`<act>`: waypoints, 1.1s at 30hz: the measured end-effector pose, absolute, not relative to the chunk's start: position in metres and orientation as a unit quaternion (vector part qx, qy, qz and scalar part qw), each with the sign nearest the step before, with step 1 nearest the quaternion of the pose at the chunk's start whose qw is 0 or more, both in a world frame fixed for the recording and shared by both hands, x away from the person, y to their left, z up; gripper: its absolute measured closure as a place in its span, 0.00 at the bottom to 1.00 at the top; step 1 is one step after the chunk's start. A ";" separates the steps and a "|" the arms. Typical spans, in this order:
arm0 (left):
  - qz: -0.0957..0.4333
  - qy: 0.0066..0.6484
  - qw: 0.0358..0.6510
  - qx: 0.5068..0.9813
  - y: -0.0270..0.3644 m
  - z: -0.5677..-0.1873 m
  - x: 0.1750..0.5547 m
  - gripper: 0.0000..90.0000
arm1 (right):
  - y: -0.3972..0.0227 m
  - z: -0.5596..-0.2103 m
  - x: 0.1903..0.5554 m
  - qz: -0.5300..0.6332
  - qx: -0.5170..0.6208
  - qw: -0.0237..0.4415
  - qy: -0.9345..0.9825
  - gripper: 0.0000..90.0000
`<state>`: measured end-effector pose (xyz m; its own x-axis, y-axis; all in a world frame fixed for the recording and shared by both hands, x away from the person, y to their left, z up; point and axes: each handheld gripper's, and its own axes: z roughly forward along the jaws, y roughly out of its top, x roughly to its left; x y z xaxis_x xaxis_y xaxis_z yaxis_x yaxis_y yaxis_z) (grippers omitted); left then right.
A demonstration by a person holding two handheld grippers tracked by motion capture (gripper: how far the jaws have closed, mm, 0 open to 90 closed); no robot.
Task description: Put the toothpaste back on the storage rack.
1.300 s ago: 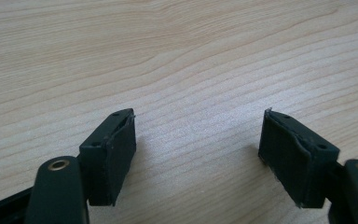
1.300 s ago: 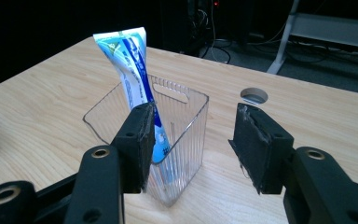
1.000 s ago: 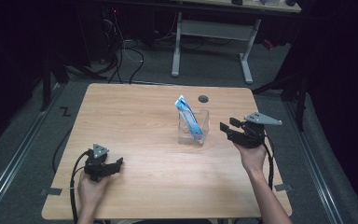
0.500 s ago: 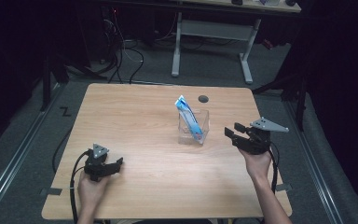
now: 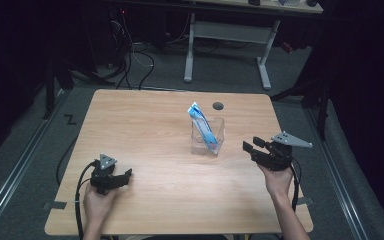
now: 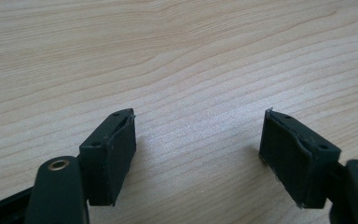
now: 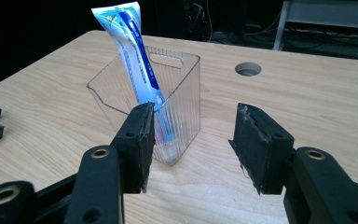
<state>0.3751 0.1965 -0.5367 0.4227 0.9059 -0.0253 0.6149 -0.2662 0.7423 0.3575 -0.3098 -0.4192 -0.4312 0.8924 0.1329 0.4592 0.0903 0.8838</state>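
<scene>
My right tongs (image 5: 250, 148) hover above the wooden surface (image 5: 160, 125) near its right edge, jaws standing wide apart with nothing between them, pointing toward the clear plastic container (image 5: 207, 136) at the middle of the surface. In the right gripper view the tongs (image 7: 193, 140) frame that ribbed container (image 7: 168, 107), which sits upright just ahead of the jaws and apart from them. A packaged toothbrush (image 7: 137, 56) in a blue-and-white wrapper leans inside it, its lower end down in the container and its top rising well above the rim and tilted away toward the far-left corner. Seen from above, the toothbrush (image 5: 202, 125) slants across the container from upper left to lower right. A round cable hole (image 5: 218, 105) lies in the surface just beyond the container.

My left tongs (image 5: 125, 175) rest low at the near-left part of the surface, well apart from the container, their cable (image 5: 82, 185) looping back off the near edge. In the left gripper view the jaws of these tongs (image 6: 198, 140) are spread wide and hold nothing, with bare wood grain between them.
</scene>
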 end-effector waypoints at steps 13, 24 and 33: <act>0.209 0.495 0.349 0.768 0.196 -0.537 0.375 0.30 | -0.315 -0.431 0.348 0.478 0.491 0.231 0.691 0.55; 0.209 0.495 0.349 0.768 0.196 -0.537 0.375 0.30 | -0.318 -0.442 0.344 0.469 0.499 0.229 0.692 0.55; 0.209 0.496 0.348 0.768 0.196 -0.537 0.375 0.30 | -0.319 -0.453 0.342 0.459 0.510 0.226 0.691 0.55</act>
